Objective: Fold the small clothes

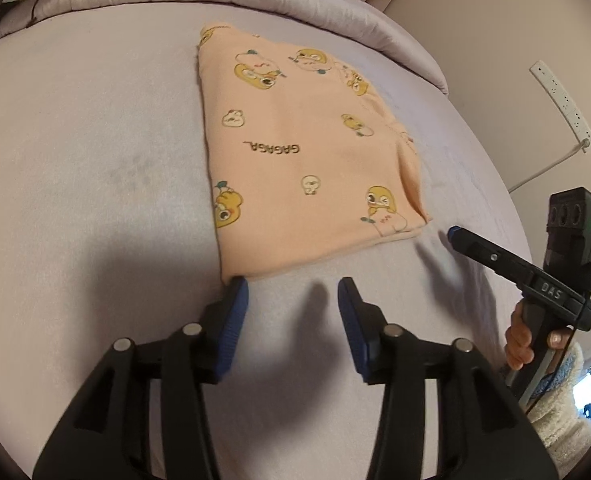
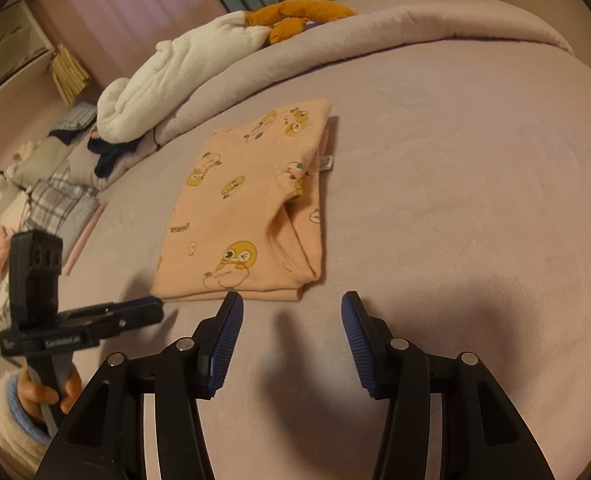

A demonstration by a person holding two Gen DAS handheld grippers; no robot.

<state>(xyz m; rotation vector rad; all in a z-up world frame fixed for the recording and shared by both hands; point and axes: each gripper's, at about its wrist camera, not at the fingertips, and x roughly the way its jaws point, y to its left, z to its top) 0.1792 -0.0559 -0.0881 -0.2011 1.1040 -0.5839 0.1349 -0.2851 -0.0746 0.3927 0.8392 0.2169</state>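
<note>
A small peach garment [image 1: 303, 152] printed with yellow ducks lies folded into a flat rectangle on the lilac bed sheet [image 1: 95, 160]. It also shows in the right wrist view [image 2: 251, 216], with a sleeve tucked at its right side. My left gripper [image 1: 293, 292] is open and empty, just short of the garment's near edge. My right gripper [image 2: 291, 304] is open and empty, also just short of the near edge. The right gripper shows in the left wrist view [image 1: 455, 234], beside the garment's near right corner. The left gripper shows in the right wrist view [image 2: 151, 306], near the left corner.
A rolled lilac duvet [image 2: 375, 36] runs along the far side of the bed. A white garment [image 2: 175, 76] and an orange plush [image 2: 303, 12] lie on it. A pile of clothes [image 2: 47, 184] sits at the left. A power strip [image 1: 563, 104] hangs on the wall.
</note>
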